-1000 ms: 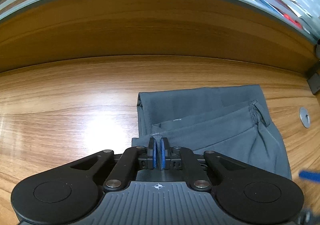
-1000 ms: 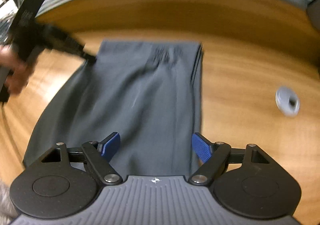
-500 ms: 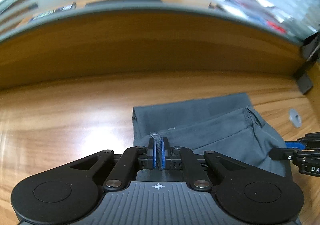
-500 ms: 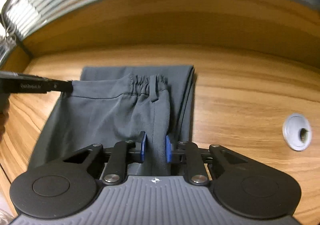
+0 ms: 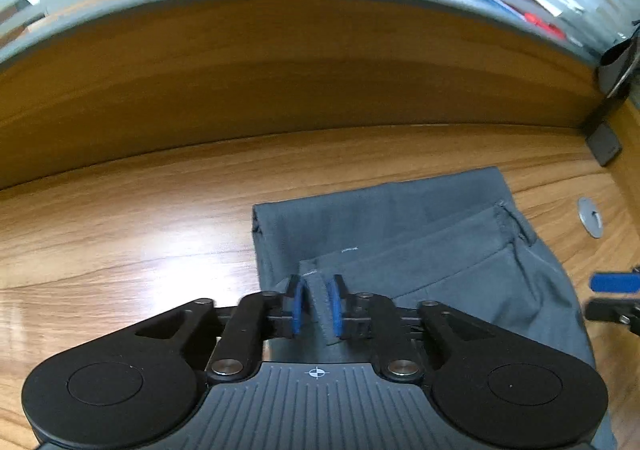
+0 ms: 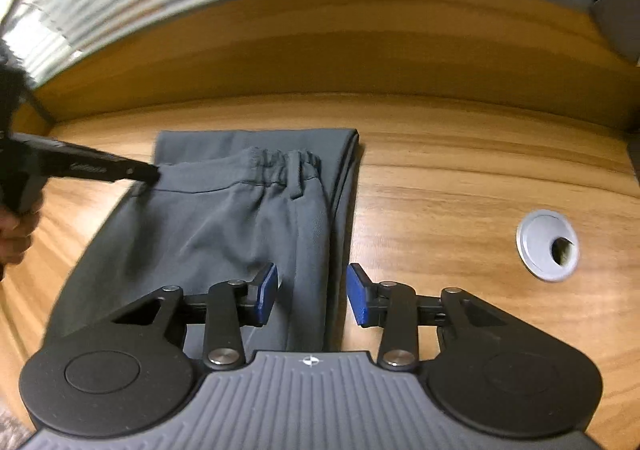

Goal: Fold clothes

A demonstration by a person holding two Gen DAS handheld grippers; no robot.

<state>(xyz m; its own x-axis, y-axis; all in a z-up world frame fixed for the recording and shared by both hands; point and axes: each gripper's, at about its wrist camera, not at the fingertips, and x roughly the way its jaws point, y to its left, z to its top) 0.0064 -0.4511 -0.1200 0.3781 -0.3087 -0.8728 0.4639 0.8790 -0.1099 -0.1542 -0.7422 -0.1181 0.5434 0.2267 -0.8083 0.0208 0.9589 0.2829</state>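
Grey trousers [image 5: 420, 234] lie folded on the wooden desk, the elastic waistband [image 6: 280, 162] laid back over the lower layer. My left gripper [image 5: 315, 307] is open a little, and a raised fold of the waistband corner stands loose between its blue pads. In the right wrist view the left gripper's black fingers [image 6: 120, 170] reach in from the left to that same corner. My right gripper [image 6: 312, 296] is open wide, its pads on either side of the trousers' [image 6: 224, 218] right folded edge. Its blue pad [image 5: 612, 284] shows at the right edge of the left wrist view.
A grey cable grommet [image 6: 547, 244] sits in the desk right of the trousers. A wooden back panel [image 5: 280, 90] runs behind the desk, with a black bracket [image 5: 604, 142] in the right corner. A hand [image 6: 12, 234] holds the left gripper. Bare wood [image 5: 120, 230] lies left of the cloth.
Both grippers have opened: the left let go of the waistband corner it pinched, the right released the fabric it was nearly shut on half a second ago. The waistband now rests lower.
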